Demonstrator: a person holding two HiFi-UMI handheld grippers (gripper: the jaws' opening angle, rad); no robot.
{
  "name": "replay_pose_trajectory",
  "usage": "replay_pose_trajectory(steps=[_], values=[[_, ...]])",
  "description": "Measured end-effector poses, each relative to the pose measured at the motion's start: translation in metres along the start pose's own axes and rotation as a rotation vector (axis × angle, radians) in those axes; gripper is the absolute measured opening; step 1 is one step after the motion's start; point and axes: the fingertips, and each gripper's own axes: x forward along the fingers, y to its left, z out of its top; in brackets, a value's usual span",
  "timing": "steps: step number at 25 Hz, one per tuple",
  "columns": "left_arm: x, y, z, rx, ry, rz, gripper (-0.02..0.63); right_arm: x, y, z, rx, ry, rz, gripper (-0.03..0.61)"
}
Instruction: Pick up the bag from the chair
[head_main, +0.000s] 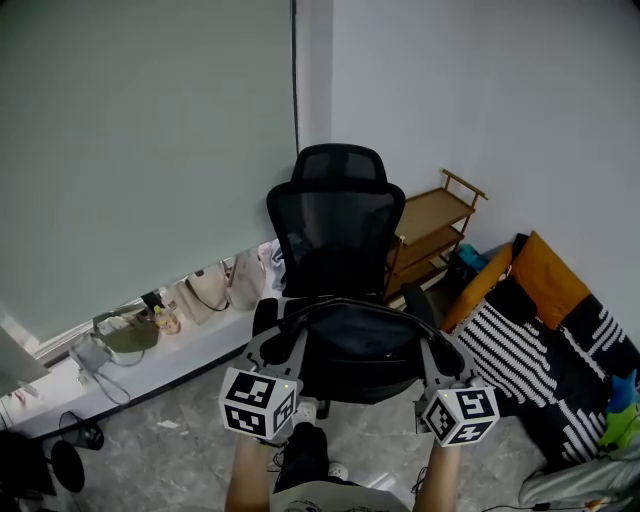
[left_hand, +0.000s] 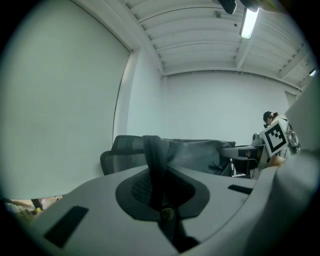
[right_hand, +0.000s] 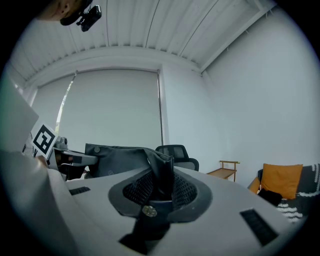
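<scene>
A black bag (head_main: 365, 345) hangs stretched between my two grippers, in front of and over the seat of a black mesh office chair (head_main: 338, 215). Whether its underside still touches the seat is hidden. My left gripper (head_main: 278, 345) is shut on the bag's left edge; the dark fabric (left_hand: 156, 165) runs up between its jaws. My right gripper (head_main: 440, 352) is shut on the bag's right edge, and the fabric (right_hand: 162, 170) is pinched between its jaws. The bag's body (right_hand: 117, 157) spans toward the other gripper's marker cube (right_hand: 44, 140). The chair's headrest (right_hand: 176, 152) shows behind.
A wooden shelf rack (head_main: 435, 225) stands right of the chair. An orange cushion (head_main: 550, 275) and a black-and-white striped blanket (head_main: 530, 365) lie at the right. Several bags (head_main: 215, 285) line the low ledge under the window blind at the left. A person's shoe (head_main: 300, 450) is below.
</scene>
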Motion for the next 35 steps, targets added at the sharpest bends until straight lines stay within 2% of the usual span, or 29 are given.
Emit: replay_pose_trajectory(steps=[14,35], values=[[-0.013,0.002,0.009,0.013,-0.015,0.008,0.025,-0.005,0.011,0.013,-0.015,-0.019,0.011,0.098],[-0.010,0.005,0.003,0.014,-0.009,0.009,0.025,-0.005,0.013,0.011,0.006,-0.024,0.006,0.097]])
